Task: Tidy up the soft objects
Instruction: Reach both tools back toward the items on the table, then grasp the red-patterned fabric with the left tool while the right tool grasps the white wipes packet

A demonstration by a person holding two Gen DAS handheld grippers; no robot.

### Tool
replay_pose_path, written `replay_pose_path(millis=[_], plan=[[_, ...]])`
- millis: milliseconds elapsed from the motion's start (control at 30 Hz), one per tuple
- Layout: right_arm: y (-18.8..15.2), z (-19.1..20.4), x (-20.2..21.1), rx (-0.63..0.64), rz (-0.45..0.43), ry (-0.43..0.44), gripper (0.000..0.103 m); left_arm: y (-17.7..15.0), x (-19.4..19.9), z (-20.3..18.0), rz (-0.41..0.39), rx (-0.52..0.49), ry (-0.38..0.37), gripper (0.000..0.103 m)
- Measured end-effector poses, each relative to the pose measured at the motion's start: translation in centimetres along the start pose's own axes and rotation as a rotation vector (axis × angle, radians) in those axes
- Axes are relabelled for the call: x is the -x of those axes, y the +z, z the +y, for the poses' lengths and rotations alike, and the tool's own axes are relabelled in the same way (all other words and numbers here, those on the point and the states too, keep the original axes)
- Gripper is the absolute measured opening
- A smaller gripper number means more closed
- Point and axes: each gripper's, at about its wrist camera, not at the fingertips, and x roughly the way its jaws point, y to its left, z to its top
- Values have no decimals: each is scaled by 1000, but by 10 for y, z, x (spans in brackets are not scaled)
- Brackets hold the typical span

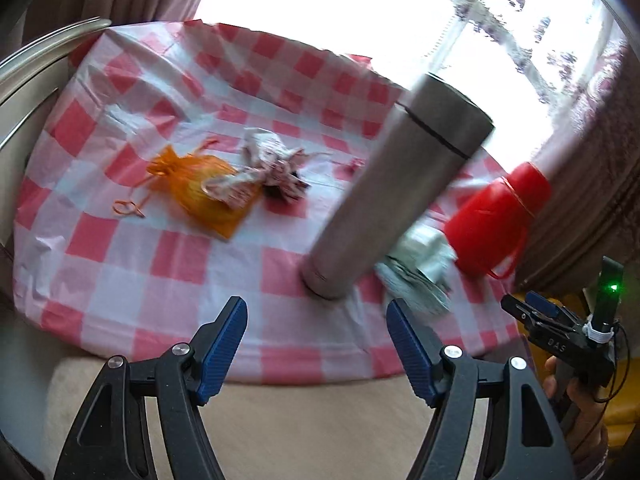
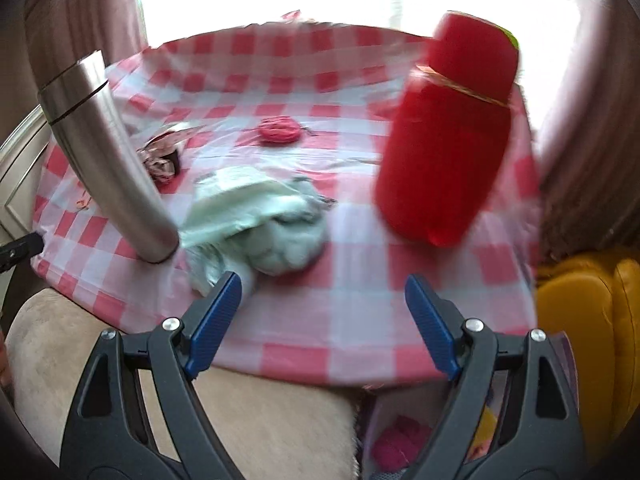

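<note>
Soft things lie on a red-and-white checked tablecloth [image 1: 160, 264]. An orange gauze pouch [image 1: 200, 188] is partly under a patterned cloth bundle [image 1: 276, 168]. A crumpled pale green cloth [image 2: 260, 224] lies between the two flasks, and a small pink coil [image 2: 279, 129] sits farther back. My left gripper [image 1: 317, 308] hangs open over the near table edge, empty, just in front of the steel flask [image 1: 400, 184]. Beside the green cloth my right gripper [image 2: 323, 280] is open too, with nothing between its fingers.
A tall steel flask [image 2: 104, 152] and a red flask [image 2: 448, 140] stand on the table near the green cloth. A beige cushion [image 2: 260, 420] lies below the table edge, and a yellow padded object [image 2: 592, 312] at the right. Curtains and a bright window are behind.
</note>
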Motion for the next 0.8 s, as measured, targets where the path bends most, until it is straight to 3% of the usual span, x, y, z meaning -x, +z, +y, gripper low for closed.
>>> replay_pose_path(millis=[400, 533, 700, 800], plan=[[51, 48, -63, 203, 55, 61, 86, 47, -45, 51, 30, 114, 114, 74], [58, 60, -79, 265, 70, 72, 86, 65, -63, 69, 46, 193, 116, 81], [64, 70, -90, 330, 75, 75, 86, 84, -82, 91, 49, 269, 163, 81], [69, 71, -92, 330, 70, 101, 86, 94, -83, 106, 23, 342, 148, 81]])
